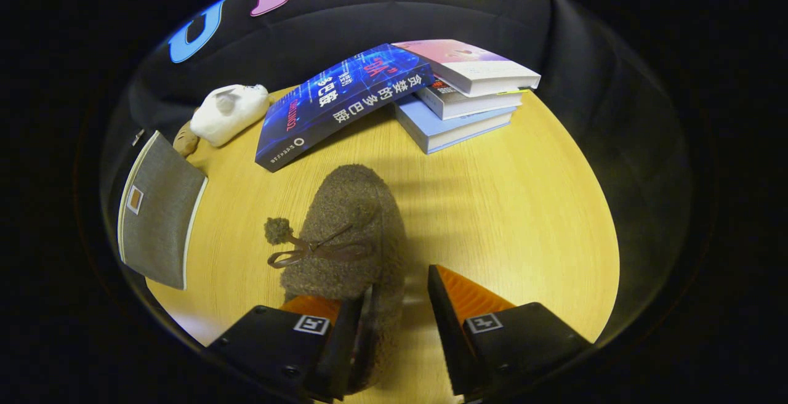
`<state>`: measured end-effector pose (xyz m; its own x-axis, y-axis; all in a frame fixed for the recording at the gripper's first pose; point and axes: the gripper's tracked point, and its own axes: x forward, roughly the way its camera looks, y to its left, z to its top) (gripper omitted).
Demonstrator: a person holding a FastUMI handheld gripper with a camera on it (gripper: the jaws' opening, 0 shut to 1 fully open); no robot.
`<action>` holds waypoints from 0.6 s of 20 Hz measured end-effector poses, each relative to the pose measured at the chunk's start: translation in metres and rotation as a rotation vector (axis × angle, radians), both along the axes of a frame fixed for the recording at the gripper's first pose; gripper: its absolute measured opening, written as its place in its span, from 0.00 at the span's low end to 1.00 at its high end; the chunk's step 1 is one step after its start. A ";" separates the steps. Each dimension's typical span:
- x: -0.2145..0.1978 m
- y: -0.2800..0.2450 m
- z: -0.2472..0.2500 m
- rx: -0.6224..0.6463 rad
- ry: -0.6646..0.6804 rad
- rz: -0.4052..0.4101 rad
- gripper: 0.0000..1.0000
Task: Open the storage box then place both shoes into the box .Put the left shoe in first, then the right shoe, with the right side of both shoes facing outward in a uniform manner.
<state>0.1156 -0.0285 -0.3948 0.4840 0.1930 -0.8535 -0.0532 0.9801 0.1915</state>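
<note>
1. Gripper view: a wooden worktop [505, 207] seen from above and behind the gripper [394, 324]; its two fingers are spread apart, not pinching anything.
2. A fuzzy brown shoe [351, 231], slipper-like, lies just ahead of the fingers and runs back between them; its near end sits against the inner side of the left finger, while the right finger stands clear of it with bare worktop between; a thin lace bow and a small pompom [277, 230] sit on its upper.
3. A grey fabric storage box [157, 213] stands off to the left of the shoe, well apart from it; whether it is open cannot be told from this angle.
4. Beyond the shoe lie a blue book [338, 102] leaning on a stack of books [468, 102], and a white plush toy [229, 111] further left.
5. Handling, as a judgement: the shoe looks light, soft and squashy, with a grippy fleece surface and nothing fragile; the upper would likely collapse under pressure, so the firmer heel rim or the sole edge seems the better place to pinch; the bow and pompom are best avoided, as they could slip or pull loose.
</note>
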 end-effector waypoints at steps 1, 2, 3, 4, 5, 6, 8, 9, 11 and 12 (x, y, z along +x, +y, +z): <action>0.001 0.005 0.000 0.012 0.004 -0.001 0.48; 0.001 0.004 -0.001 0.005 0.005 -0.001 0.40; 0.001 0.005 -0.001 0.003 0.009 0.009 0.33; 0.000 0.002 -0.001 -0.001 0.010 0.011 0.28; 0.000 0.001 -0.001 0.014 0.014 0.006 0.24; 0.001 0.000 -0.003 0.014 0.021 0.003 0.23; 0.002 -0.002 -0.001 0.035 0.026 -0.004 0.13; 0.002 0.000 -0.001 0.038 0.029 0.003 0.07; 0.002 0.000 -0.001 0.031 0.019 0.023 0.05; 0.001 -0.001 0.000 0.030 0.019 0.024 0.05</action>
<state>0.1161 -0.0291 -0.3949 0.4631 0.2294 -0.8561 -0.0723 0.9725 0.2215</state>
